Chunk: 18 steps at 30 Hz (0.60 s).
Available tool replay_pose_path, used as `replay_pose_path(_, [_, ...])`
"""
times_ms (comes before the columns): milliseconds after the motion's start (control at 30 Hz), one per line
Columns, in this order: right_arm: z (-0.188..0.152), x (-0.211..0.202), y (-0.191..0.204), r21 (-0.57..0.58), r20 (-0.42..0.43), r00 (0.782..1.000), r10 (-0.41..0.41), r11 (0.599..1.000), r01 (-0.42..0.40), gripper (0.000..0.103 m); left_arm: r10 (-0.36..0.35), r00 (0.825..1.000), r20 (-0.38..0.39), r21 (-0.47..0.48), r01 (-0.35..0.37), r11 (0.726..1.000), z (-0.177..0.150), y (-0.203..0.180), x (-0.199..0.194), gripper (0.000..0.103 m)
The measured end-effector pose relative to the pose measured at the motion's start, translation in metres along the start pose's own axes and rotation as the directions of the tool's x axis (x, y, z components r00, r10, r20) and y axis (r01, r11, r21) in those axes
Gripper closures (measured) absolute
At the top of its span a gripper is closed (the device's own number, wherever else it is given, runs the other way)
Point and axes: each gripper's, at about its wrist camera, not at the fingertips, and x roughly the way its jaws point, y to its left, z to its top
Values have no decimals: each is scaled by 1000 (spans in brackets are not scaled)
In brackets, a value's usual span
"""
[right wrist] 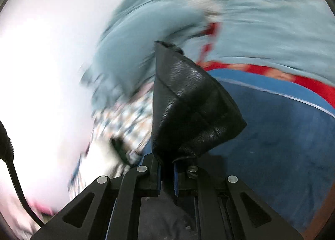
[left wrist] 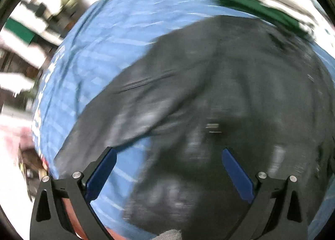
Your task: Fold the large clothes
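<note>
I see the dark garment point(left wrist: 219, 93) spread over the blue table cover point(left wrist: 104, 51), filling the frame's centre and right. My left gripper point(left wrist: 168, 156) hangs open above it. My right gripper point(right wrist: 166, 168) pinches a leathery black fold point(right wrist: 188, 104) (room too blurred to read).

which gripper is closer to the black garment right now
Right. The right gripper is shut on a fold of the black garment. The left gripper is open above it, gripping nothing.
</note>
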Motion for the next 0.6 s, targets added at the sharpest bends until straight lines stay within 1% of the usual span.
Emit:
replay_pose_path(33, [-14,19,33,-68,-40,999,18,997,-21,94,16,1000,-12,-40,-16,999,-1,19,5,0])
replay_pose_path(100, [-45,51,80,-155,-117,992,44,986,-62,94,38,998,-41,-125,-43,991,-4,59,17,0])
replay_pose_path(133, [-71,72,110,-228,-165,985,51,970,-88,94,49,997,-52,-158,-57,986,-8,74,21,0])
replay_pose_path(167, [-96,88,131,-296,-198,979,47,949,-106,95,61,996,-67,-197,-73,978,-11,93,27,0])
replay_pose_path(233, [-145,116,167,-420,-255,967,22,898,-131,95,71,992,-104,-272,-97,957,-22,127,38,0])
replay_pose_path(267, [-184,136,187,-494,-301,954,-6,856,-151,95,72,990,-123,-308,-108,945,-28,145,44,0])
replay_pose_path(300, [-210,151,199,-530,-336,941,-28,832,-165,95,66,987,-145,-350,-114,930,-35,162,50,0])
replay_pose_path(333, [-246,169,213,-592,-373,925,-75,787,-175,95,61,985,-159,-376,-118,919,-41,174,54,0])
replay_pose_path(367, [-276,181,218,-640,-392,912,-120,747,-177,95,53,983,-174,-407,-121,905,-49,186,58,0])
replay_pose_path(400, [-307,197,225,-680,-437,881,-179,707,-194,95,37,981,-189,-434,-117,893,-56,195,62,0])
replay_pose_path(433, [-332,210,227,-695,-484,844,-233,688,-209,94,6,978,-208,-474,-106,874,-65,207,67,0])
replay_pose_path(467, [-353,219,216,-704,-524,805,-279,673,-225,90,-21,976,-216,-502,-92,860,-72,214,69,0])
replay_pose_path(500, [-369,226,215,-715,-557,763,-328,657,-239,89,-62,973,-221,-538,-69,840,-79,221,72,0])
replay_pose_path(533, [-378,230,214,-714,-587,725,-362,653,-252,88,-108,969,-222,-578,-42,815,-86,228,75,1])
replay_pose_path(567, [-383,230,210,-699,-620,691,-371,661,-273,77,-163,962,-220,-620,-9,784,-94,234,79,1])
replay_pose_path(600, [-382,222,211,-665,-660,669,-343,680,-308,67,-213,955,-208,-653,27,757,-98,237,82,1])
